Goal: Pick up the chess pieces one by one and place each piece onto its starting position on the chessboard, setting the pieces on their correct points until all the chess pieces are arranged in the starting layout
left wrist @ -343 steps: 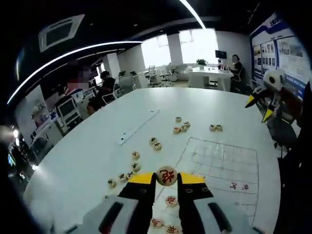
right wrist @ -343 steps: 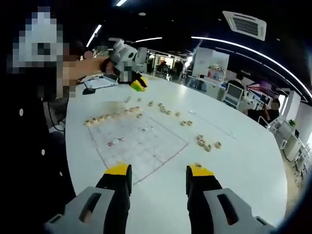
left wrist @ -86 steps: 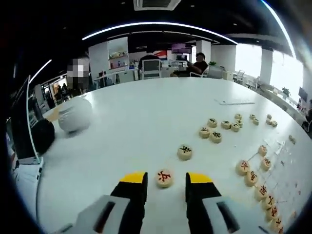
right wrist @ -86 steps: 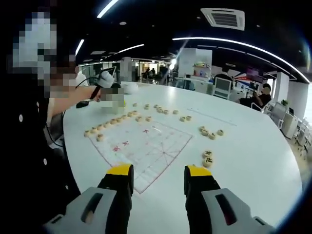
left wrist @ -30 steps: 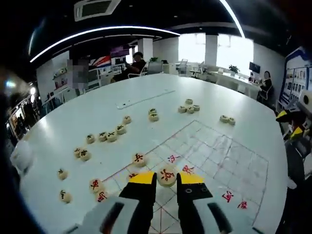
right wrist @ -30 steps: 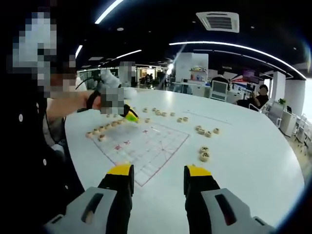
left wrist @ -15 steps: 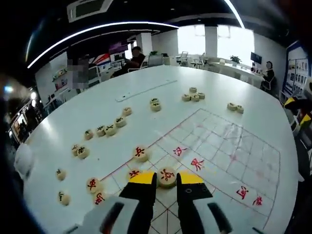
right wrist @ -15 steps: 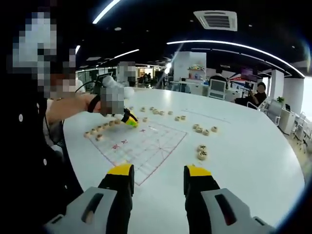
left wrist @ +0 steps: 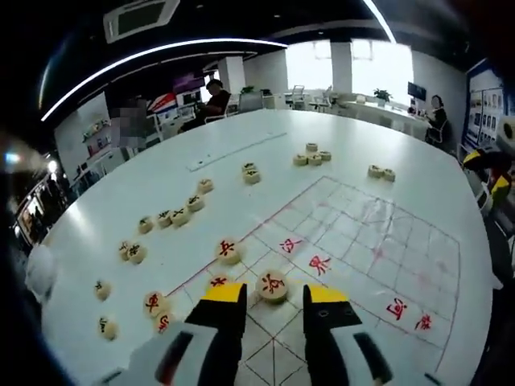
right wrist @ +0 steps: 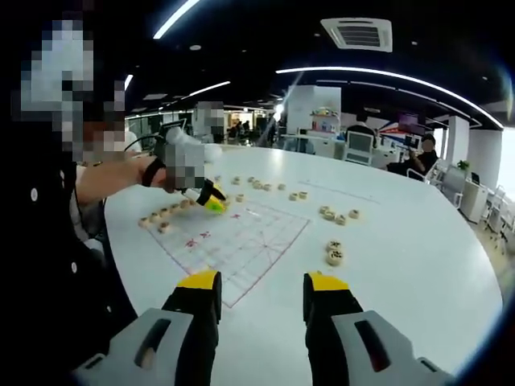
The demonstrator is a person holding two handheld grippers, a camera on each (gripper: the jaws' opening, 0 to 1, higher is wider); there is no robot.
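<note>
On the white table lies a printed chessboard sheet (left wrist: 366, 241). My left gripper (left wrist: 273, 294) stands open over its near edge, and a round wooden piece with a red character (left wrist: 272, 285) rests on the board between the jaws, free of them. More red pieces (left wrist: 228, 250) sit close by on the left. Black-marked pieces (left wrist: 179, 215) lie in a loose row off the board. In the right gripper view my right gripper (right wrist: 259, 289) is open with nothing in it, near the table edge in front of the board (right wrist: 241, 241). The left gripper (right wrist: 211, 199) shows at the board's far side.
A long white strip (left wrist: 233, 150) lies on the far part of the table. Two pieces (right wrist: 332, 256) sit off the board on the right, with several more (right wrist: 338, 217) beyond. A white rounded object (left wrist: 39, 269) is at the table's left edge. People sit at desks behind.
My left gripper carried the red piece over the board, lowered it and has now opened, leaving the piece on the board. The right gripper has stayed still and open.
</note>
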